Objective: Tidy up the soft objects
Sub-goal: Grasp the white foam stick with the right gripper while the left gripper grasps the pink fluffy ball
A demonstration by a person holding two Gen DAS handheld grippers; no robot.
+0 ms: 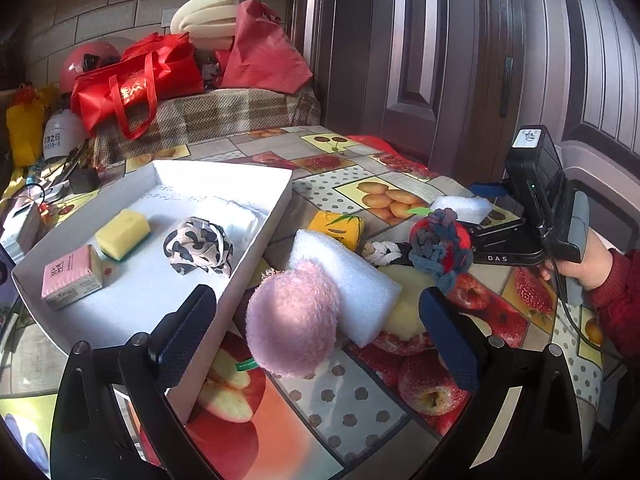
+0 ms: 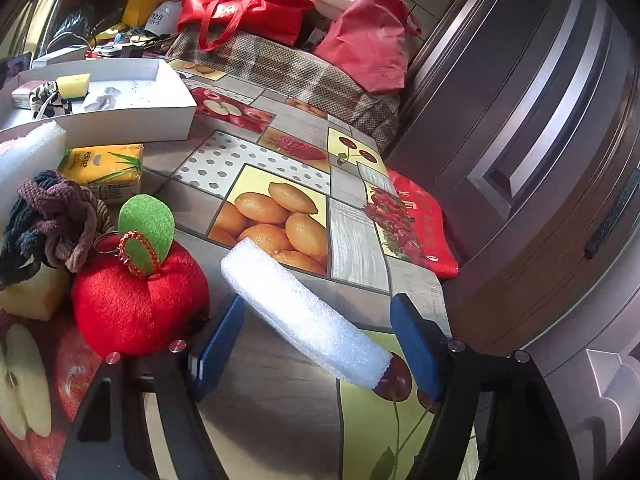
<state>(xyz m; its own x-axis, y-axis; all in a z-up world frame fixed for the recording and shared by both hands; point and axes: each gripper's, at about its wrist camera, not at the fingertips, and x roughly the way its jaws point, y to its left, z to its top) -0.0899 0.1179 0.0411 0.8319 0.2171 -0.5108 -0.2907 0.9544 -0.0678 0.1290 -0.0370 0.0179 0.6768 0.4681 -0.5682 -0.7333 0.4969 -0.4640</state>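
Left hand-held gripper (image 1: 318, 332): jaws wide, nothing between the pads. Pink pom-pom (image 1: 294, 318) sits in the gap, pads clear of it on both sides. Left finger hangs over the near-right wall of the white tray (image 1: 236, 276).

Right hand-held gripper (image 2: 320, 344): jaws at a middling gap, straddling the white foam strip (image 2: 304, 316). Strip lies diagonally on the counter (image 2: 280, 420), near end between the blue pads (image 2: 218, 344); daylight visible on both sides, so no grip.

Tray contents: yellow sponge (image 1: 123, 234), pink tissue pack (image 1: 72, 276), leopard-print scrunchie (image 1: 199, 246). Far and right part of the tray floor is free.

Outside the tray, clustered just right of its right wall: a bigger white foam block (image 1: 348, 280) touching the pom-pom, yellow tissue pack (image 2: 106, 170), knotted rope toy (image 2: 52, 216), red plush apple (image 2: 138, 308), yellow foam piece (image 2: 34, 292) under the rope toy. The apple is just left of the right gripper's left pad.

Open room: counter to the far right of the foam strip is bare up to the counter edge, where a red bag (image 2: 428, 232) hangs over it. Door panels stand close beyond that edge. Person's hand (image 1: 580, 268) in a red sleeve holds the right handle.
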